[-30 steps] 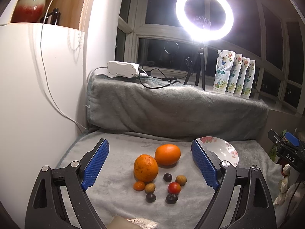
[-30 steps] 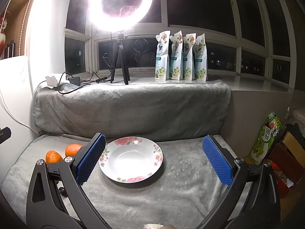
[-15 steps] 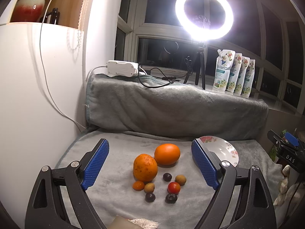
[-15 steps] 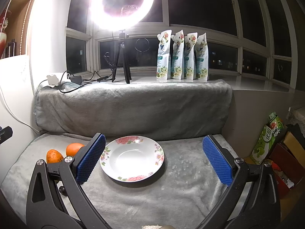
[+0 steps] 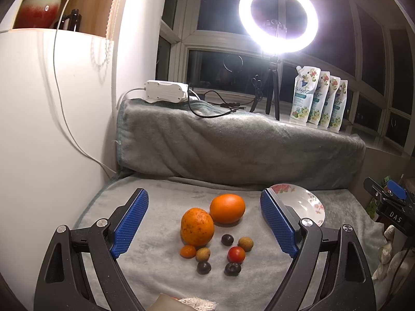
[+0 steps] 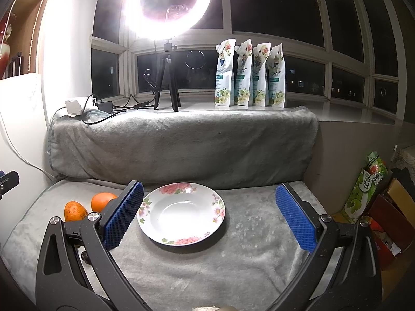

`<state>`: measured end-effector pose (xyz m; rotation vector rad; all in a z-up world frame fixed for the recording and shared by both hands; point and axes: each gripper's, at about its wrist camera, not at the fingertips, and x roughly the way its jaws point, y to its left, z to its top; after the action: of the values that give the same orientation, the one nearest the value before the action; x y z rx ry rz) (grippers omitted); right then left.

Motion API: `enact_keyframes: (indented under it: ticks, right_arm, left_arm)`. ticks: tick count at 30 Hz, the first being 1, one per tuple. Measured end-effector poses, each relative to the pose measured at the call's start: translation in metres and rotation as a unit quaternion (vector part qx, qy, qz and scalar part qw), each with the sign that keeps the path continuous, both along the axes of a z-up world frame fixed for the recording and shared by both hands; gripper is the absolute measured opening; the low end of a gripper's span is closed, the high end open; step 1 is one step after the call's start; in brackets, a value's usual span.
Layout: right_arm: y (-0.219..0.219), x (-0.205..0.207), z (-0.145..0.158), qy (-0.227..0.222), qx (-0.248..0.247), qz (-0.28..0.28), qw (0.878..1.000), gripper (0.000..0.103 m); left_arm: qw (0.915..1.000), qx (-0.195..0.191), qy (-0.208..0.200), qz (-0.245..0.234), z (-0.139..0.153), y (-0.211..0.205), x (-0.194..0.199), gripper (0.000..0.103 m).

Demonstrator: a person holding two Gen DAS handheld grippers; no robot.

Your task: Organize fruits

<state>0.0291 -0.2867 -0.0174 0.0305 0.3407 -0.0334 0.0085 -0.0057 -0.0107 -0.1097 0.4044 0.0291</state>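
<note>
A: Fruits, where are they lying?

B: All in one cluster on the grey blanket (image 5: 160, 264) over the bench, right ahead of my left gripper (image 5: 205, 226). Two oranges, the smooth orange (image 5: 227, 208) at the back touching the speckled orange (image 5: 197, 226), then small ones in front: a red cherry tomato (image 5: 236, 254), a tiny orange fruit (image 5: 187, 251), two brownish ones and three dark ones.

A: And the grippers?

B: Left one is spread wide, nothing between its pads, framing the whole pile. My right gripper (image 6: 209, 216) is just as wide and holds nothing; it faces the flowered plate (image 6: 219, 211), which sits bare, to the right of the pile.

A: Why that arrangement?

B: I judge the plate is the collecting spot, so each hand is lined up on its own half of the job. Nothing has been sorted yet. Round fruit on plush fabric may roll when nudged.
</note>
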Motion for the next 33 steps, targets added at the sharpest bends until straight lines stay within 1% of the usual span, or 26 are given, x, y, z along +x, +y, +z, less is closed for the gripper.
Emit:
enact_keyframes:
  ticks: [16,26,33]
  right_arm:
    - [0.004,0.002,0.001,0.002,0.000,0.003,1.000,0.103]
    - [0.011,0.005,0.004,0.010,-0.001,0.011,1.000,0.103]
    - [0.013,0.016,0.000,0.027,0.010,0.035,0.999,0.103]
  left_arm:
    - [1.0000,0.001,0.001,-0.002,0.000,-0.001,0.001,0.088]
    - [0.9999,0.000,0.012,-0.010,0.001,-0.003,0.006,0.088]
    - [0.9996,-0.006,0.024,-0.014,-0.004,0.004,0.012,0.088]
